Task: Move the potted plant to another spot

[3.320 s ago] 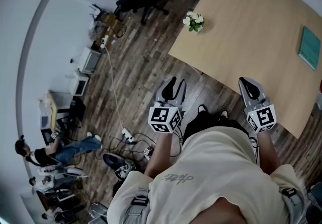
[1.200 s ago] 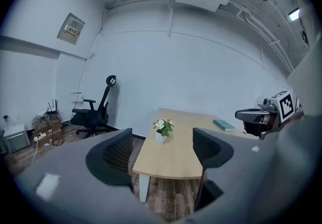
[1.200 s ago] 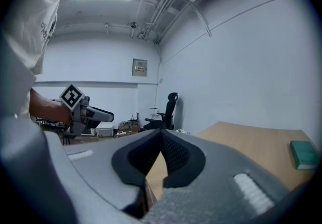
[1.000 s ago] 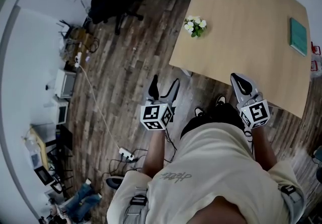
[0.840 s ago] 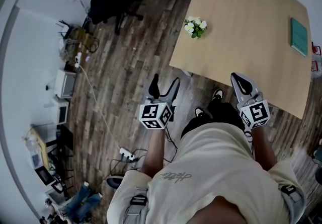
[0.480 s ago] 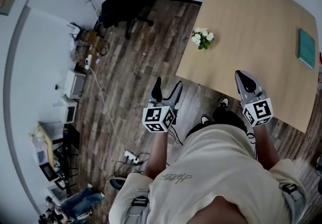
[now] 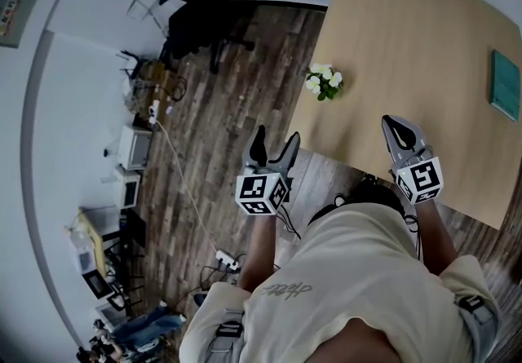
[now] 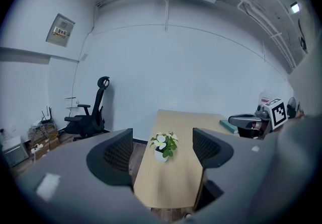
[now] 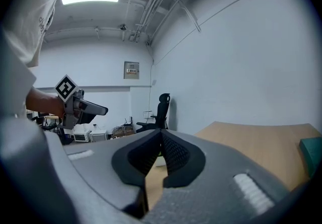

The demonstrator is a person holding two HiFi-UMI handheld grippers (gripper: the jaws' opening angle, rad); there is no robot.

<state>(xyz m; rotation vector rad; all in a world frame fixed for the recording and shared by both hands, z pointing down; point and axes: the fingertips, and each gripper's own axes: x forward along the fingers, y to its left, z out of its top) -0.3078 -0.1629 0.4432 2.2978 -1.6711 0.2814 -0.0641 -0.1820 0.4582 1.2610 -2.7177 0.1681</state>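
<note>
The potted plant [image 7: 324, 81], white flowers and green leaves in a small white pot, stands upright near the left front corner of the light wooden table [image 7: 408, 35]. My left gripper [image 7: 276, 138] hangs open over the floor just short of the table's edge. In the left gripper view the plant [image 8: 163, 145] sits well ahead, framed between the spread jaws of the left gripper [image 8: 161, 153]. My right gripper [image 7: 397, 129] is shut on nothing above the table's front edge. In the right gripper view its closed jaws hide most of the plant.
A teal book [image 7: 504, 84] lies at the table's right side. A black office chair [image 7: 200, 15] stands on the wood floor to the far left. Old monitors [image 7: 134, 145] and a cable with a power strip [image 7: 227, 259] lie along the left wall.
The person has stepped closer to the table, so both grippers are nearer its front edge. The plant stays where it was. Left jaws remain open, right jaws remain shut.
</note>
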